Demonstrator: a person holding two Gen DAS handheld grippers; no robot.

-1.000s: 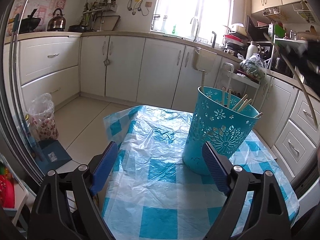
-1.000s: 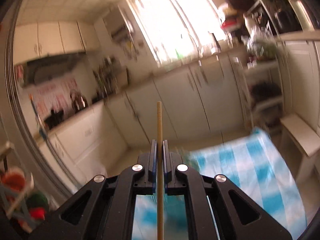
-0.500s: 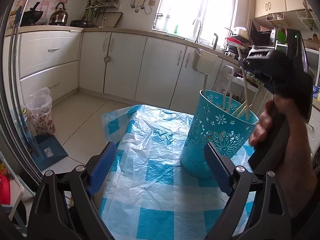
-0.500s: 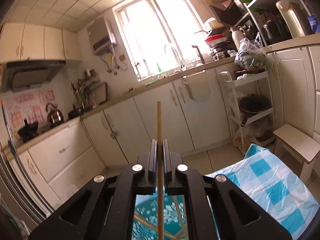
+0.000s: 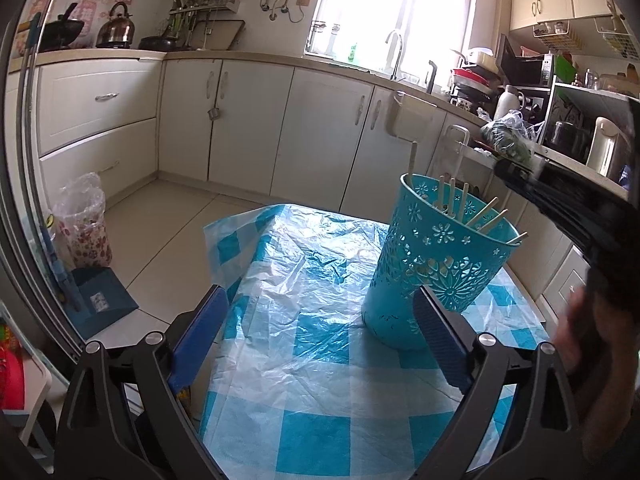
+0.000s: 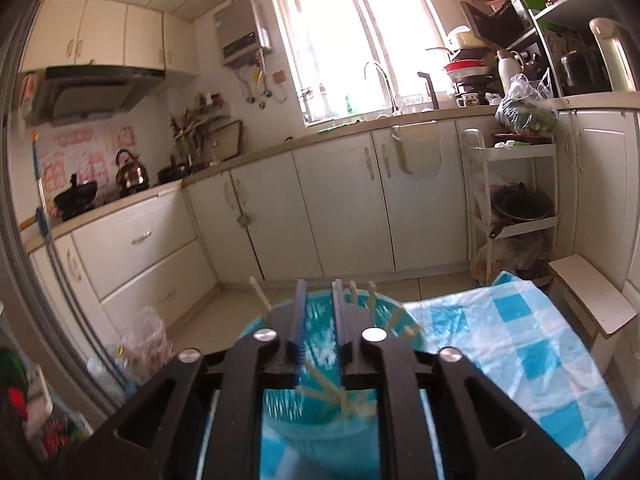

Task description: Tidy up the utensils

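A turquoise perforated holder [image 5: 436, 264] stands on the blue-checked tablecloth [image 5: 312, 360] with several wooden chopsticks [image 5: 486, 216] leaning inside. My left gripper [image 5: 320, 336] hangs low in front of it, wide open and still opening, with nothing between its blue pads; the right pad [image 5: 440, 340] overlaps the holder's base in the picture. My right gripper [image 6: 319, 286] hovers just above the holder [image 6: 320, 420], pointing into it. Its jaws are opening with a narrow bare gap, and chopsticks [image 6: 320, 384] lie below inside. In the left wrist view the right gripper [image 5: 560, 208] and a hand [image 5: 592, 344] are at the right.
A white tiered rack [image 6: 516, 200] and a small stool [image 6: 592, 300] stand beyond the table's far right corner. On the floor to the left are a bagged bin [image 5: 80, 220] and a blue dustpan [image 5: 100, 300]. Cabinets [image 5: 320, 140] line the walls.
My right gripper came down over the holder, its jaws parted, and the chopstick it held is gone from between them. The left gripper stayed put and widened a little.
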